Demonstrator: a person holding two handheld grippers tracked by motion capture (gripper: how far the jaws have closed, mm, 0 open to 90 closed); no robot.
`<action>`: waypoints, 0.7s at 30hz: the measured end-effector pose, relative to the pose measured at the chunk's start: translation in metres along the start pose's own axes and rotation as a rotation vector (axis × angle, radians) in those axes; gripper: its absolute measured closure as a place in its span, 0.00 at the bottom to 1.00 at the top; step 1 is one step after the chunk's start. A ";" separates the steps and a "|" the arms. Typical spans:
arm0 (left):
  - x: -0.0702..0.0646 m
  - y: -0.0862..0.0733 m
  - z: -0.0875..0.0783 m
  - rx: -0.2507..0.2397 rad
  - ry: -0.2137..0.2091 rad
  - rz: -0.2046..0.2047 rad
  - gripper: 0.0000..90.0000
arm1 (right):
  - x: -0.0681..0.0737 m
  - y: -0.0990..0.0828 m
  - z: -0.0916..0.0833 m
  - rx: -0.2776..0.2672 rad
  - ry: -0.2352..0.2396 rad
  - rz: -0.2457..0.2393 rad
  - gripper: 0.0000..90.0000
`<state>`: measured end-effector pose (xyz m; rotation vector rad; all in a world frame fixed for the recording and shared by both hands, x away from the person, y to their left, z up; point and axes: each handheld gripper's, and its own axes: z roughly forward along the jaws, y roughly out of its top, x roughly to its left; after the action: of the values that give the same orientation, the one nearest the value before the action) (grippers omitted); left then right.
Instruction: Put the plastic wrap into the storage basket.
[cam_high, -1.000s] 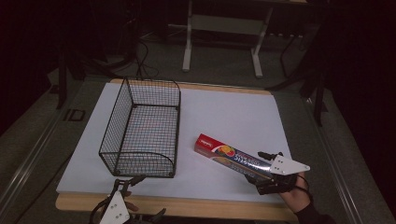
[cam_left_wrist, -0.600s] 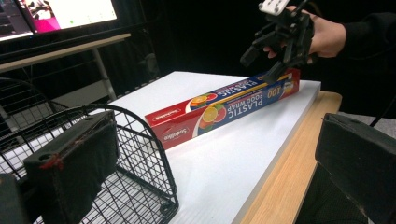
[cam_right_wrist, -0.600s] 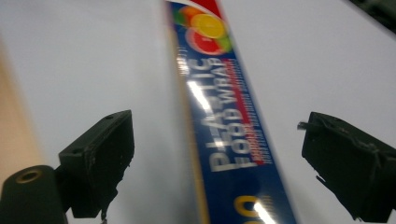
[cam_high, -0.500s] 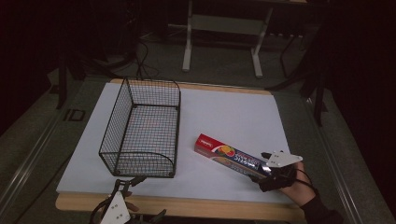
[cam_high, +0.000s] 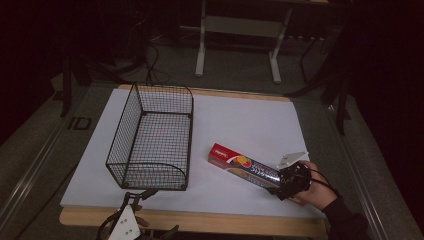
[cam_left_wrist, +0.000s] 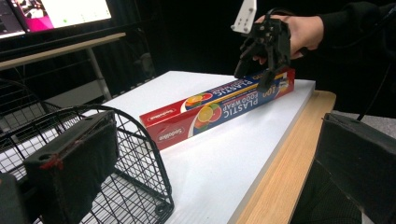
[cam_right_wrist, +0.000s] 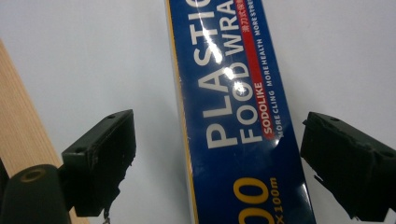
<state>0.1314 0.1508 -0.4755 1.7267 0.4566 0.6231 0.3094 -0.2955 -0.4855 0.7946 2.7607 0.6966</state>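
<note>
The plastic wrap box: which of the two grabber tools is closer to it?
Right. The right gripper sits over one end of the plastic wrap box, jaws open on either side. The left gripper waits at the table's near edge, beside the wire basket.

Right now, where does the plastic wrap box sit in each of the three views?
High view: the plastic wrap box lies diagonally on the white board, right of the wire basket, its near end under the right gripper.
Left gripper view: mid-frame, running up toward the right gripper.
Right gripper view: its blue face runs up the centre, between the open jaws.
Shared landmark: the white board.
</note>
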 end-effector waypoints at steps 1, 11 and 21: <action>0.000 0.000 0.000 0.000 0.000 0.001 0.00 | -0.001 0.002 0.001 0.015 0.014 -0.002 0.15; 0.001 0.000 -0.001 -0.005 0.000 -0.002 0.00 | -0.002 0.024 0.008 0.113 0.022 -0.016 0.17; 0.000 0.001 -0.001 -0.005 -0.003 0.003 0.00 | 0.001 0.043 0.019 0.172 0.045 -0.022 0.18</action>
<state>0.1308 0.1513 -0.4748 1.7233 0.4498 0.6238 0.3344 -0.2555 -0.4814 0.7884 2.8959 0.4834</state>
